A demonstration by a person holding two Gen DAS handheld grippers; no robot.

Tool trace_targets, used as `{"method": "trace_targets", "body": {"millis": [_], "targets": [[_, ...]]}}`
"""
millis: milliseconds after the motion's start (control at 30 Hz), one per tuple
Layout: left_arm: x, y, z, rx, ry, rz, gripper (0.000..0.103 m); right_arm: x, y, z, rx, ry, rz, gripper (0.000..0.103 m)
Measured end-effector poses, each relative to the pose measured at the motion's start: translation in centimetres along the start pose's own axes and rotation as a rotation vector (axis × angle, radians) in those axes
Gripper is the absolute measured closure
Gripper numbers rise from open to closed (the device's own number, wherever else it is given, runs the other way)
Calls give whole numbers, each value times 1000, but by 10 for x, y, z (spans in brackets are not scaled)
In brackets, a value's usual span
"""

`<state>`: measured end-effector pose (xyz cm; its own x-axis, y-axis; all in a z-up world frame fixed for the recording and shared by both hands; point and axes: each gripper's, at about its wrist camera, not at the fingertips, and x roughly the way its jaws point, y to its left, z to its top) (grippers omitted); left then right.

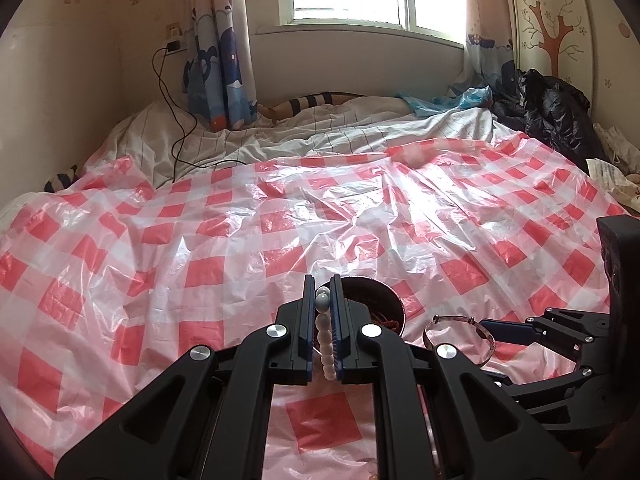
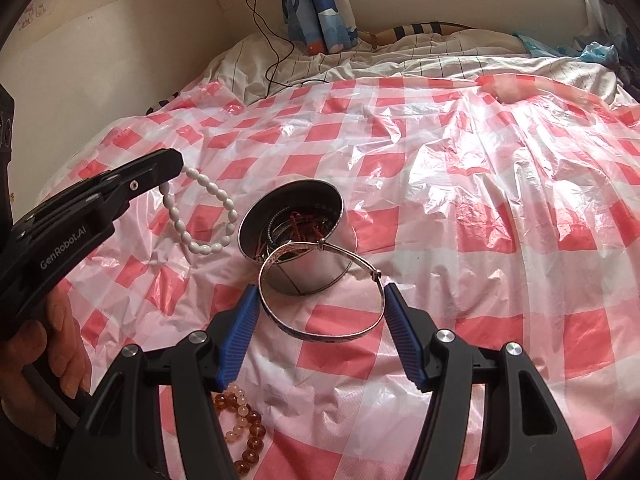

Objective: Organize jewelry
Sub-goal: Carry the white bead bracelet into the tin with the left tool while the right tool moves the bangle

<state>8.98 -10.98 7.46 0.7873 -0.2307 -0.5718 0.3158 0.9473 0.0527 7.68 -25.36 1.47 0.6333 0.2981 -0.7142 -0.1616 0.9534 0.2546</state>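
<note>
My left gripper (image 1: 324, 300) is shut on a white bead bracelet (image 1: 325, 340), which hangs from it in the right wrist view (image 2: 200, 216), just left of a round metal tin (image 2: 292, 216) holding red cords and bangles. The tin's rim shows beyond my left fingers (image 1: 384, 300). My right gripper (image 2: 320, 300) grips a silver bangle (image 2: 320, 292) across its width, just in front of the tin; it also shows in the left wrist view (image 1: 460, 336). An amber bead bracelet (image 2: 244, 428) lies on the sheet under my right gripper.
A pink-and-white checked plastic sheet (image 1: 280, 220) covers the bed. Rumpled striped bedding (image 1: 280, 132) and a black charger cable (image 1: 176, 128) lie at the far side. Curtains and a window stand behind. A black jacket (image 1: 552, 112) is heaped at the far right.
</note>
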Motion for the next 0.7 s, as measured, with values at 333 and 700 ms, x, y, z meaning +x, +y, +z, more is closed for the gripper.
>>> {"method": "trace_targets", "body": {"millis": [333, 700], "targets": [[55, 11, 1, -112, 90, -52, 96, 12, -4, 17, -21, -15, -46, 41], [72, 70, -22, -473, 170, -141, 64, 31, 11, 25, -66, 0, -78, 41]]}}
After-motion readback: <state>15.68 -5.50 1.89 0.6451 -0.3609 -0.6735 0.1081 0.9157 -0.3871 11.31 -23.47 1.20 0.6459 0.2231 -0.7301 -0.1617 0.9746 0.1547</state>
